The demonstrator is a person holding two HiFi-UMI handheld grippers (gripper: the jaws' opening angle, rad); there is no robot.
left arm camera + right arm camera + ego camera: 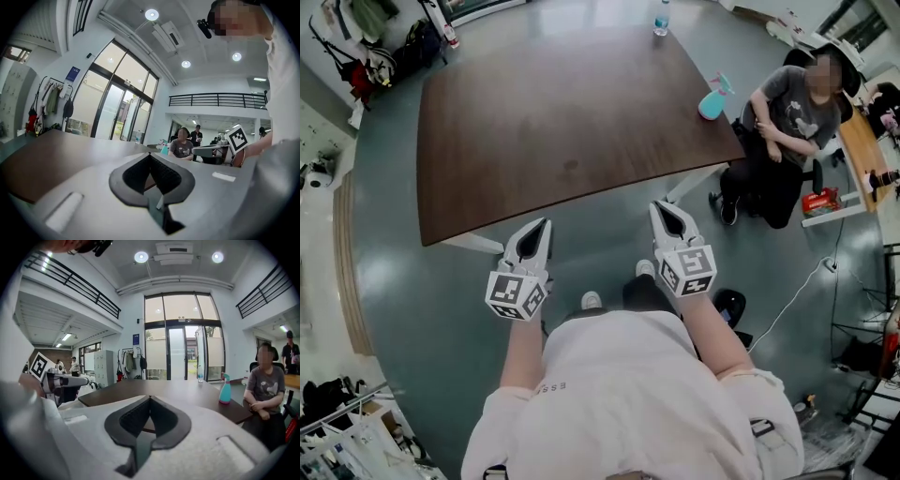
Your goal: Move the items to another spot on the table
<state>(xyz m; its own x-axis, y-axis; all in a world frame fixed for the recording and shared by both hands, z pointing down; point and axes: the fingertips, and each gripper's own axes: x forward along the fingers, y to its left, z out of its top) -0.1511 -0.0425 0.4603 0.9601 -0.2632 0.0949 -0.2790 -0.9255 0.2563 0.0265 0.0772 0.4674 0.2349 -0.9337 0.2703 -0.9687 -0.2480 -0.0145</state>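
A teal spray bottle stands near the right edge of the dark brown table. A clear water bottle stands at the table's far edge. My left gripper and right gripper hover side by side just short of the near table edge. Both are shut, with nothing between their tips. In the left gripper view the shut jaws point across the table toward the spray bottle. In the right gripper view the spray bottle stands right of the shut jaws, with the water bottle farther back.
A person sits on a chair close to the table's right corner, beside the spray bottle. White table legs show under the near edge. A wooden desk and cables lie at the far right. Coats hang on a rack at the far left.
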